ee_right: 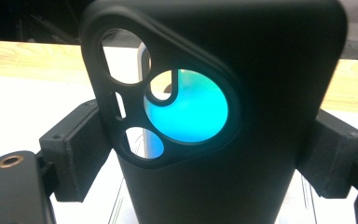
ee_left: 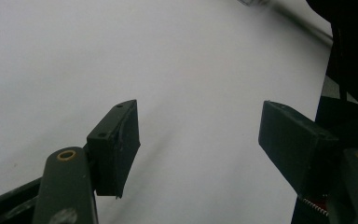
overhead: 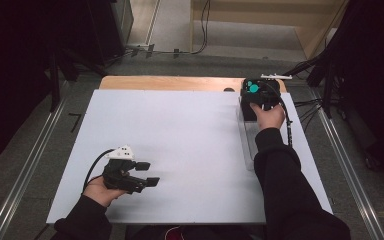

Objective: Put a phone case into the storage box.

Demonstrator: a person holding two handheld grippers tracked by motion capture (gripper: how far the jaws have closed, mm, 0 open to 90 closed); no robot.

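Note:
A black phone case (ee_right: 242,56) with a camera cutout stands upright between the jaws of my right gripper (ee_right: 205,154), and both pads lie against its sides. Through the cutout shows a teal round patch (ee_right: 191,112). In the high view that gripper (overhead: 256,95) is at the far right of the white sheet, with the teal patch (overhead: 253,88) on top, just beyond a clear container. My left gripper (overhead: 147,173) rests low near the front left, pointing right. Its jaws stand apart over bare white surface, the gripper (ee_left: 200,135) holding nothing.
A clear plastic container (overhead: 248,145) lies along the right side of the white sheet (overhead: 180,140), under my right forearm. A wooden tabletop strip (overhead: 170,82) shows behind the sheet. A small white object (overhead: 276,76) sits at the back right, and cables (overhead: 305,107) trail off the right edge.

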